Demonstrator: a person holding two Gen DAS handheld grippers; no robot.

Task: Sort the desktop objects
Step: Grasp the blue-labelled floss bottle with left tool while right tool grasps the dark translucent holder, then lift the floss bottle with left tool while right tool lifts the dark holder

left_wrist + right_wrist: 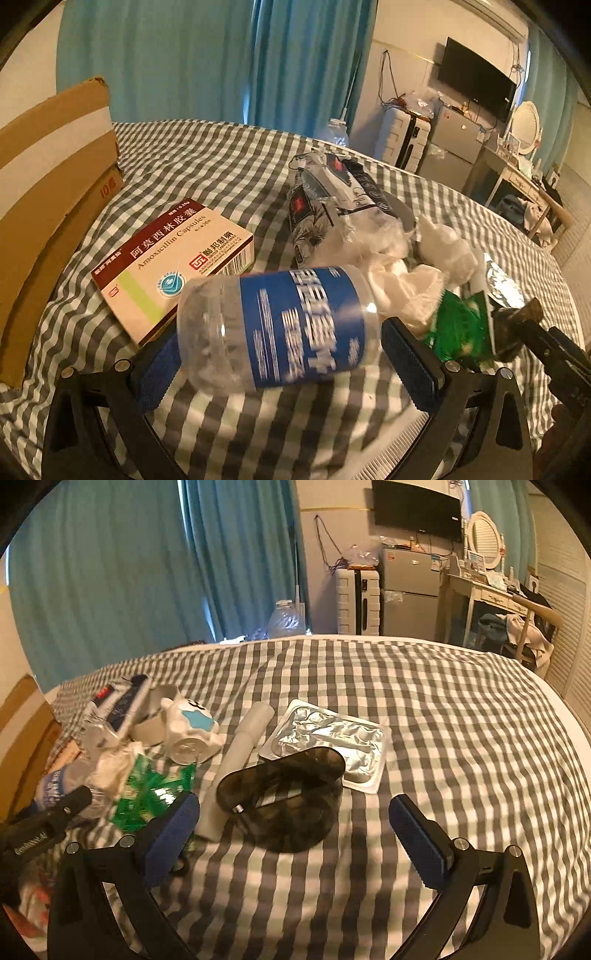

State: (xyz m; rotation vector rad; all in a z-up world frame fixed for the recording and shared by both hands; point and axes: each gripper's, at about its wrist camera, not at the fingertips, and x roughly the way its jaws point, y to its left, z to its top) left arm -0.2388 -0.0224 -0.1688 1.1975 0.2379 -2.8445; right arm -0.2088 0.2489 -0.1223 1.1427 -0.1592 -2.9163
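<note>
Our left claw (273, 354) brackets the clear bottle (275, 325) — grip unclear, contents blurred; our right claw (295, 834) gapes empty before the sunglasses (284, 794) — cardboard box (51, 206) cut off.

The left gripper (275, 350) occupies the bottom of the left wrist view, with its two blue-padded fingers (412, 356) spread wide apart, one at lower left and one at lower right. The right gripper (295, 830) occupies the bottom of the right wrist view in the same pose, its blue-padded fingers (419, 836) likewise parted with a wide gap between them. Each gripper's black tip enters the other view at a lower side edge.
</note>
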